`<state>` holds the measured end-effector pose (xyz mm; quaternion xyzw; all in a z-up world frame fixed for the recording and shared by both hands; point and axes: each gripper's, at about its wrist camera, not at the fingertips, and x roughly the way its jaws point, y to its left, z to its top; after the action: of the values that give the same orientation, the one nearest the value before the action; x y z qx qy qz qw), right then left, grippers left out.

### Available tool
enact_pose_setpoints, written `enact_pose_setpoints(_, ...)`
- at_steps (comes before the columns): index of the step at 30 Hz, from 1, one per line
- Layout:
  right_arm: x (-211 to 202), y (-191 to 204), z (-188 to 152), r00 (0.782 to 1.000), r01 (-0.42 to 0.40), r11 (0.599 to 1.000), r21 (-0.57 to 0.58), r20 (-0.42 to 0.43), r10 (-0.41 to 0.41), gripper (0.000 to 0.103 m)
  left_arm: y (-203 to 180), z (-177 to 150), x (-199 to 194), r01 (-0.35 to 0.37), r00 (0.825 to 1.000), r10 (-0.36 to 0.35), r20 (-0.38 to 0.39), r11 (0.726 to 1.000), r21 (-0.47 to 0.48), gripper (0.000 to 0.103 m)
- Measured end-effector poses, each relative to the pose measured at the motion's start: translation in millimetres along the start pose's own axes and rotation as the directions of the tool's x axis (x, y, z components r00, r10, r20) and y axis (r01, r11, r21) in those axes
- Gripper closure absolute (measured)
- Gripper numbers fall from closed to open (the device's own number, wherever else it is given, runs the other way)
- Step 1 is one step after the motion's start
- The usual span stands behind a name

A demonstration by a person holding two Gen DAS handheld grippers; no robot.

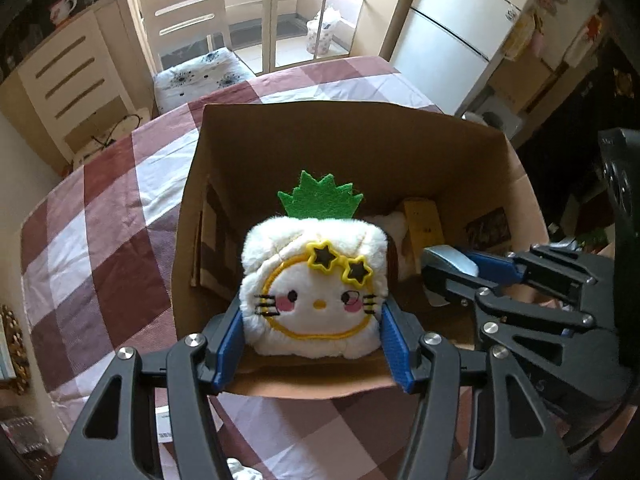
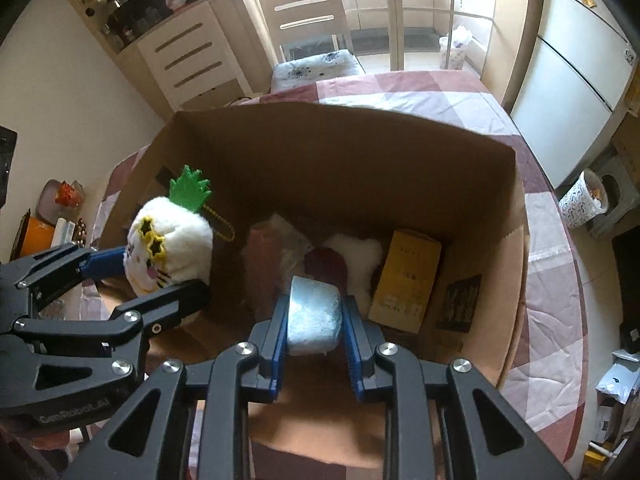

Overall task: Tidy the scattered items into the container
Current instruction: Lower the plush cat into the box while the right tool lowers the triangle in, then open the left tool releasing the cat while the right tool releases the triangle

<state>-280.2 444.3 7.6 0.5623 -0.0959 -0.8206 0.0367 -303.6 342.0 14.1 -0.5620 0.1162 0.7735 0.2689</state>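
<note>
An open cardboard box (image 1: 320,128) stands on the checked tablecloth; it also shows in the right wrist view (image 2: 360,136). My left gripper (image 1: 314,344) is shut on a white pineapple-cat plush (image 1: 316,284) with a green felt crown, held over the box's near left side; the plush also shows in the right wrist view (image 2: 170,248). My right gripper (image 2: 314,328) is shut on a pale blue-grey block (image 2: 314,312), held over the box's middle; the block also shows in the left wrist view (image 1: 448,260). Inside the box lie a yellow carton (image 2: 408,276), a white plush (image 2: 356,256) and a dark card (image 2: 458,298).
The checked tablecloth (image 1: 100,232) covers the table around the box. A chair (image 1: 192,28) stands beyond the table's far edge. A fridge (image 2: 576,68) is at the right. Cluttered items (image 2: 52,224) sit at the table's left side.
</note>
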Motion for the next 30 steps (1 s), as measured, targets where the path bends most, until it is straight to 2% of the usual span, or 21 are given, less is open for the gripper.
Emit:
enact_pose_setpoints(7, 1.6, -0.2, -2.5, 1.0, 0.018, 1.0, -0.02, -0.008, -0.019, 0.078, -14.5, -5.3, 5.0, -0.022, 1.0, 0.022, -0.002, 0.998, 0.062, 0.041)
enact_pose_setpoints(22, 0.2, -5.4, 0.6, 1.0, 0.013, 1.0, 0.0, -0.021, -0.013, 0.078, -13.8, -1.2, 2.9, -0.017, 1.0, 0.017, 0.009, 0.998, 0.061, 0.035)
enact_pose_setpoints(30, -5.9, -9.7, 6.1, 0.999, -0.025, 0.999, 0.041, -0.025, 0.026, 0.065, -5.8, 1.0, -7.6, -0.003, 0.999, 0.001, 0.036, 0.999, 0.046, 0.029)
